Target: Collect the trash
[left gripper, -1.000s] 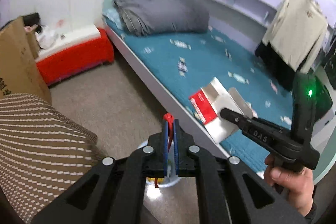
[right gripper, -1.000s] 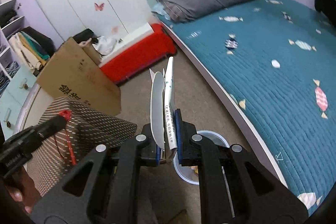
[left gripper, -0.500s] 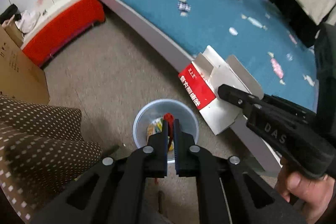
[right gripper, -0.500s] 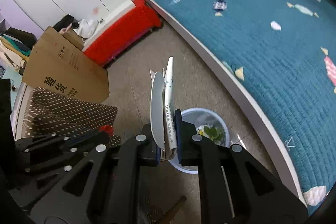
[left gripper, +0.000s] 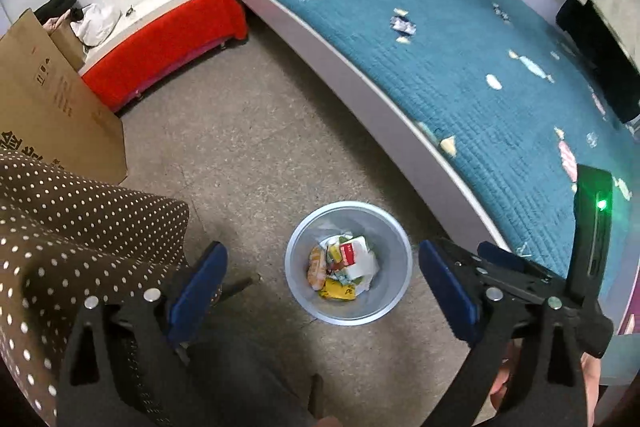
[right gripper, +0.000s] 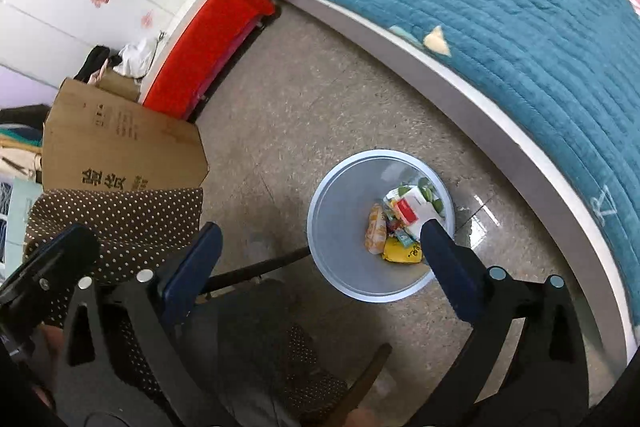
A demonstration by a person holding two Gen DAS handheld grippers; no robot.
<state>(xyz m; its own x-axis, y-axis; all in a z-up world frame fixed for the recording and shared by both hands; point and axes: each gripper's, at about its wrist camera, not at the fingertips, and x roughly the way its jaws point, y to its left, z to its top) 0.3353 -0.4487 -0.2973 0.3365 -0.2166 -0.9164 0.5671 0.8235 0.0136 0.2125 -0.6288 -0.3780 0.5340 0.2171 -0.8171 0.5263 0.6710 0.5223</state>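
Note:
A pale blue round bin (left gripper: 394, 267) stands on the floor beside the bed, holding wrappers and a white-and-red carton (left gripper: 354, 255). My left gripper (left gripper: 322, 257) hangs above it, its jaws opening wide with nothing between the blue pads. In the right wrist view the same bin (right gripper: 332, 223) lies below my right gripper (right gripper: 320, 235), whose jaws are also opening and hold nothing. The carton (right gripper: 412, 207) rests on the other trash inside. The right tool's black body (left gripper: 592, 227) with a green light shows at the right of the left wrist view.
A bed with a teal quilt (left gripper: 480, 67) curves along the right. A red bench (left gripper: 168, 39) and a cardboard box (left gripper: 48, 99) stand at the far left. Brown polka-dot fabric (left gripper: 80, 227) is close on the left. A dark rod (right gripper: 256, 269) lies near the bin.
Both grippers sank toward the bin and went from shut to wide open. The white-and-red carton left the right jaws and the small red item left the left jaws. The carton now lies in the bin.

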